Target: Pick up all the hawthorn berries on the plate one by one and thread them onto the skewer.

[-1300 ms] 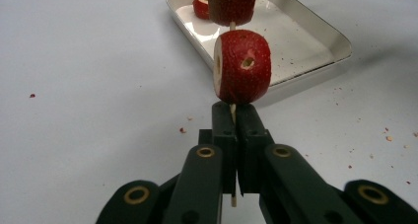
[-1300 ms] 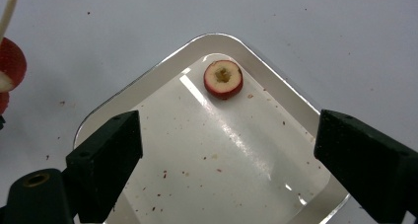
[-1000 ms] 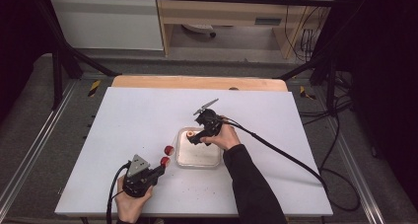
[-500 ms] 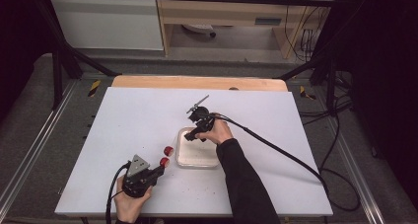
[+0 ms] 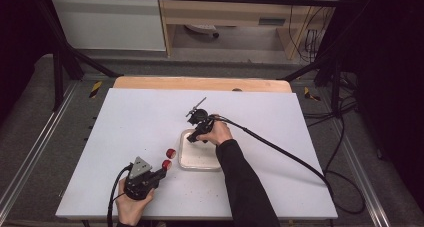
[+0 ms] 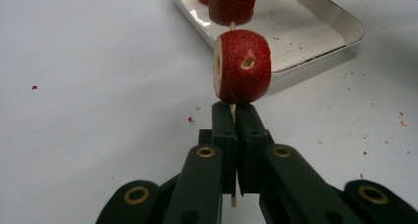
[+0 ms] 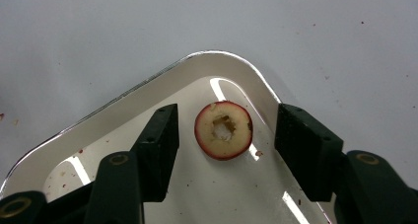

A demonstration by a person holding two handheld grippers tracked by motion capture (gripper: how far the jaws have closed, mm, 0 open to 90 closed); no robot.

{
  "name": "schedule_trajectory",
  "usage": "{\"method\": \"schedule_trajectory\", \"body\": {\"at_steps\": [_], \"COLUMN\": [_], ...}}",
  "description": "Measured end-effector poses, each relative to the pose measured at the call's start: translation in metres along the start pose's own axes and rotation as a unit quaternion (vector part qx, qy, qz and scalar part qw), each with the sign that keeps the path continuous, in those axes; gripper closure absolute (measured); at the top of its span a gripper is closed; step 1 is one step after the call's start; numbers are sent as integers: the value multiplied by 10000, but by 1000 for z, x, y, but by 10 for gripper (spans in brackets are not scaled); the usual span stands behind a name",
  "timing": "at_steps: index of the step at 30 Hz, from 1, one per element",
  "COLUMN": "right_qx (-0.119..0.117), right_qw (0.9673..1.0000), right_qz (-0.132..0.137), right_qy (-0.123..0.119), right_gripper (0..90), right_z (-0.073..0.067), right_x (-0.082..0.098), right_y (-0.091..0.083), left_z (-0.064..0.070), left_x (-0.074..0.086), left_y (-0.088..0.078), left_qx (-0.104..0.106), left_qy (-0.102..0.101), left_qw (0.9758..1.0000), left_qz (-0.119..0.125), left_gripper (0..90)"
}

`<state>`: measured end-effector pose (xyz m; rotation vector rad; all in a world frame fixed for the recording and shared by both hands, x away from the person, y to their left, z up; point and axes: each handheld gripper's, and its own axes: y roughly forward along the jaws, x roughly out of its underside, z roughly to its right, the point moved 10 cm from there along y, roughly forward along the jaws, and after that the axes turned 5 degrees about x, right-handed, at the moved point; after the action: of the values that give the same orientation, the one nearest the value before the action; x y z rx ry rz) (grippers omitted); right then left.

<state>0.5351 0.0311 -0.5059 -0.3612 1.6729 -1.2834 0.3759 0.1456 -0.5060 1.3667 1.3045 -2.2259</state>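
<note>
The left gripper (image 6: 235, 123) is pinched tight on the butt of a thin wooden skewer (image 6: 232, 113), holding it low and level over the table (image 5: 125, 117) with two strawberry pieces (image 6: 242, 66) threaded on, presumably steadied so the next can be pushed on. Over in the tray (image 7: 148, 93), the right gripper (image 7: 224, 135) has its jaws closing in on either side of a cored strawberry slice (image 7: 223, 130) lying flat in the corner, pads not yet touching it. The farther berry on the stick is cut off at the frame's top, and the skewer's tip can't be made out.
</note>
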Motion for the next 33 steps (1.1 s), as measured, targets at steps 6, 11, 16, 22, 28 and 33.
{"method": "schedule_trajectory", "body": {"at_steps": [6, 11, 16, 22, 28, 33], "right_qx": [-16, -46, -58, -59, -67, -84], "right_qw": [10000, 9999, 9999, 9999, 9998, 9998], "right_qz": [-31, -89, -111, -134, -147, -89], "right_qy": [0, -17, -13, 57, 145, 167], "right_gripper": [504, 551, 617, 620, 621, 622], "right_z": [0, 0, -1, 0, -1, -2], "right_x": [1, 2, 3, 3, 3, 0], "right_y": [1, 2, 3, 2, 1, -6], "left_z": [1, 1, 0, 0, 0, 0], "left_x": [0, 0, 1, 1, 0, 0], "left_y": [1, 1, 1, 0, 0, 0], "left_qx": [5, 6, -1, -4, -6, -21], "left_qy": [25, 29, 31, 29, 30, 24], "left_qw": [10000, 10000, 10000, 10000, 10000, 10000], "left_qz": [-25, -27, -30, -23, -18, -13], "left_gripper": [882, 882, 882, 882, 882, 882]}}
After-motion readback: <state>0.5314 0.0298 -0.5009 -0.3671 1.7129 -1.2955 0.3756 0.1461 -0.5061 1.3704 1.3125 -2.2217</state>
